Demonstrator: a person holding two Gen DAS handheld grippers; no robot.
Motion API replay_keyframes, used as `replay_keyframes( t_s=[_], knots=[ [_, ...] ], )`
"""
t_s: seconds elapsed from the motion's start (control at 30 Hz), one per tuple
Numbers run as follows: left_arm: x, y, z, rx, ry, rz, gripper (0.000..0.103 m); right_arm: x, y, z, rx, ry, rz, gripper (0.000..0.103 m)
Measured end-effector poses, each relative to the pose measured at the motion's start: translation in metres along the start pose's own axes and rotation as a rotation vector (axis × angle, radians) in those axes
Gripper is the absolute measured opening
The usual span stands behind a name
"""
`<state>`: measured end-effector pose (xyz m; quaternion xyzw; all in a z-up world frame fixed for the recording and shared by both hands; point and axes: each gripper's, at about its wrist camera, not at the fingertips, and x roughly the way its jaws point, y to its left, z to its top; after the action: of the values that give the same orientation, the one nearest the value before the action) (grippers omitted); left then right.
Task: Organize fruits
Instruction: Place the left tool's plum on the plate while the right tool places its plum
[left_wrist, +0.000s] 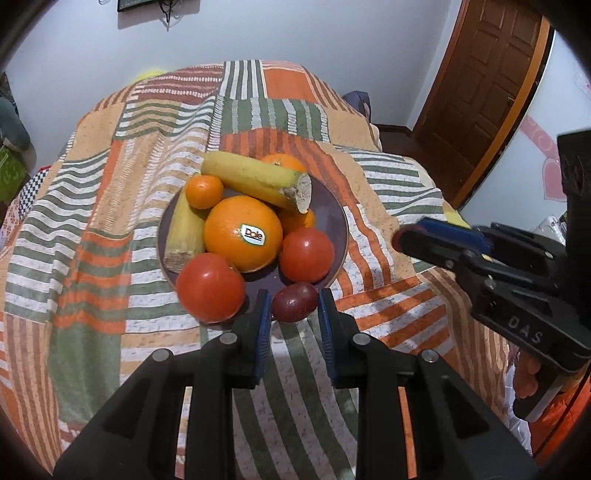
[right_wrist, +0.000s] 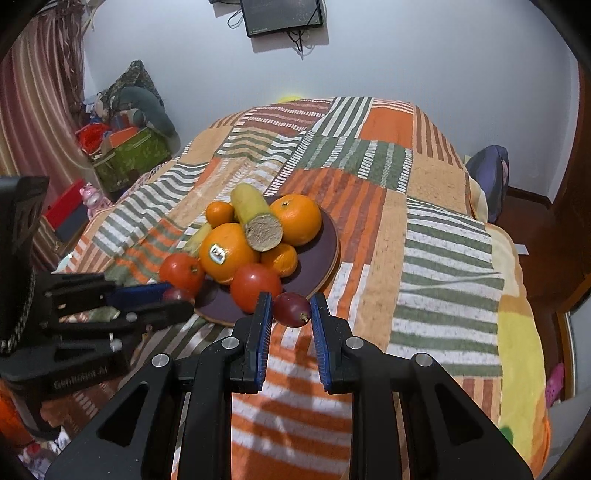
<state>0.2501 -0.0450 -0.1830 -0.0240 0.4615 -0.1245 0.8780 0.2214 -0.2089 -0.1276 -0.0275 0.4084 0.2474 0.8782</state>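
Observation:
A dark purple plate (left_wrist: 332, 206) (right_wrist: 321, 254) on the striped bedspread holds a Dole orange (left_wrist: 242, 232) (right_wrist: 225, 251), two smaller oranges, two tomatoes (left_wrist: 210, 288) (left_wrist: 306, 253) and two yellow corn cobs (left_wrist: 258, 181). My left gripper (left_wrist: 293, 308) is shut on a dark red passion fruit (left_wrist: 294, 301) over the plate's near edge; it also shows in the right wrist view (right_wrist: 177, 294). My right gripper (right_wrist: 290, 308) is shut on a second passion fruit (right_wrist: 291, 308), held beside the plate's near right rim. In the left wrist view the right gripper (left_wrist: 406, 238) enters from the right.
The bedspread (right_wrist: 424, 221) covers a bed that drops off at the right and far edges. A green box (right_wrist: 125, 158) with clutter stands at the left by a curtain. A wooden door (left_wrist: 484, 85) is at the right. A screen hangs on the wall (right_wrist: 280, 14).

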Motion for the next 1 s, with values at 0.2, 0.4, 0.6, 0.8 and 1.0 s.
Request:
replay_keyframes(
  t_s=[0.2, 0.4, 0.6, 0.8, 1.0],
  knots=[
    [0.020, 0.000, -0.001, -0.005, 0.034, -0.017, 0.025, 0.024, -0.001, 0.004, -0.001, 0.029, 0.009, 0.020],
    [0.033, 0.002, 0.002, -0.013, 0.052, -0.019, 0.025, 0.044, -0.001, 0.005, -0.004, 0.055, 0.015, 0.020],
    [0.041, 0.007, 0.002, -0.025, 0.068, -0.012, 0.025, 0.058, -0.005, 0.007, 0.001, 0.071, 0.014, 0.020],
    [0.045, 0.010, 0.002, -0.039, 0.086, -0.018, 0.027, 0.065, -0.005, 0.006, 0.002, 0.085, 0.011, 0.020],
    [0.042, 0.010, 0.000, -0.042, 0.080, -0.011, 0.037, 0.063, -0.005, 0.006, -0.010, 0.091, -0.016, 0.031]
  ],
)
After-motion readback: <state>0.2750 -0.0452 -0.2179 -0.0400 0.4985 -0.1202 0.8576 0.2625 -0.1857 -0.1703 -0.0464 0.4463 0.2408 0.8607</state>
